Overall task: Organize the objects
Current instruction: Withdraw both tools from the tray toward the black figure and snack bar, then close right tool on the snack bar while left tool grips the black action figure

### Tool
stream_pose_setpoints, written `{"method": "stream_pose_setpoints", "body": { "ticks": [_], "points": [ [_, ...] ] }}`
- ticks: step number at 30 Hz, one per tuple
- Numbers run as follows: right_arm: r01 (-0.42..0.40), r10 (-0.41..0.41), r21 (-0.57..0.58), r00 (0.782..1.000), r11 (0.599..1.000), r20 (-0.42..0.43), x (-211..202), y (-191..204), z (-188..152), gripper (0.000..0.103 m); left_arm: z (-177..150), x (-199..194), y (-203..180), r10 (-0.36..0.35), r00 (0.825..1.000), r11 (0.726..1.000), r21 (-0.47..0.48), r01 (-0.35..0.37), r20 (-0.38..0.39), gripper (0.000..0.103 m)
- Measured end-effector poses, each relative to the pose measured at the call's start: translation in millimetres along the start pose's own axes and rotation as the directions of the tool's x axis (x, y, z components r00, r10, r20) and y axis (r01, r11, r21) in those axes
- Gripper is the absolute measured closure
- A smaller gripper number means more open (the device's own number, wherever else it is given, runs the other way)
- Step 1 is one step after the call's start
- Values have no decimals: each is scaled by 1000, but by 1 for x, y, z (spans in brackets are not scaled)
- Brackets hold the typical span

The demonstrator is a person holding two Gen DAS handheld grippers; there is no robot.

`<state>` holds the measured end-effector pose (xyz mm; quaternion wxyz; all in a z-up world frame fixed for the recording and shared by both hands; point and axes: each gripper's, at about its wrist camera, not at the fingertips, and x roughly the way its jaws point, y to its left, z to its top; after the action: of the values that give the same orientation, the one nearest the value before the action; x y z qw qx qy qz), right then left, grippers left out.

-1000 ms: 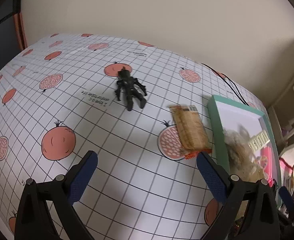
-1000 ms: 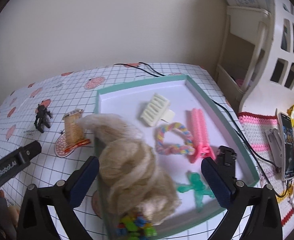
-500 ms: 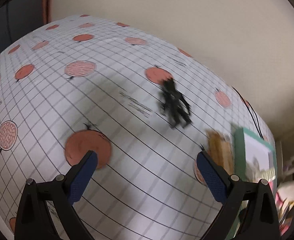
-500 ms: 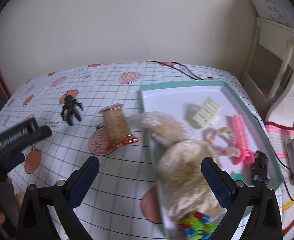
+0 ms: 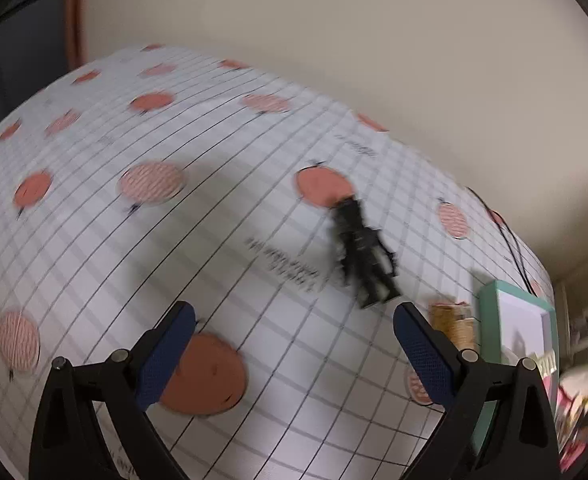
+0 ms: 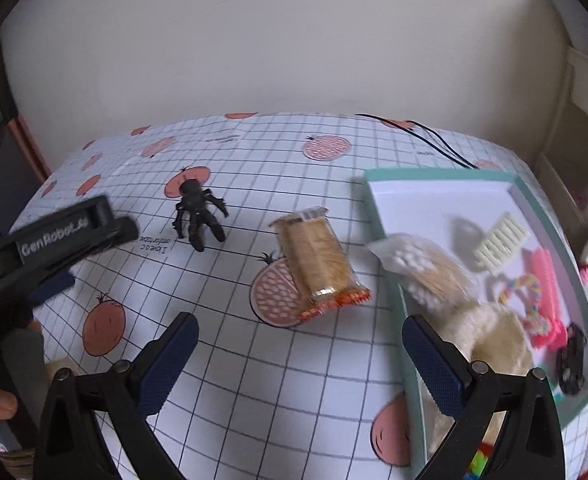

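The left claw point(image 5: 289, 352) is held spread wide and empty above the desk point(image 5: 93, 240), with the black toy figure point(image 5: 360, 256) seen lying blurred just beyond its fingertips. The right claw point(image 6: 298, 354) is likewise held parted, nothing gripped, over the wrapped biscuit packet point(image 6: 318, 264), which lies between the figure point(image 6: 197, 214) and the teal-rimmed tray point(image 6: 442, 174). A cream comb point(image 6: 500, 244), a pink clip point(image 6: 544, 272) and a fluffy plush point(image 6: 490, 336) are seen inside the tray.
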<state>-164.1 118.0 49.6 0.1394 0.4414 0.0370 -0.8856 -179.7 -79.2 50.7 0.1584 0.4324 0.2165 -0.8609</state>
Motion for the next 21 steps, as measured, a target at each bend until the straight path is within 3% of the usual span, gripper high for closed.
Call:
{"method": "stream_pose_setpoints", "body": {
  "ticks": [4,9,18,21],
  "points": [
    [5,-5,-37,1000,999,-15,12,3,8,0,14,7,-11,-40,999,996,73,42,-25,4],
    [-1,-1,-62,1000,998,-29,26,2,21,0,28,25,-15,-91,990,991,89,101,-110,4],
    [-14,8,-79,997,997,-77,53,3,48,0,44,56,-27,-99,980,982,140,124,-171,6],
    [-12,4,-84,995,996,-96,62,5,53,5,44,66,-33,-99,976,979,155,130,-192,7]
  ]
}}
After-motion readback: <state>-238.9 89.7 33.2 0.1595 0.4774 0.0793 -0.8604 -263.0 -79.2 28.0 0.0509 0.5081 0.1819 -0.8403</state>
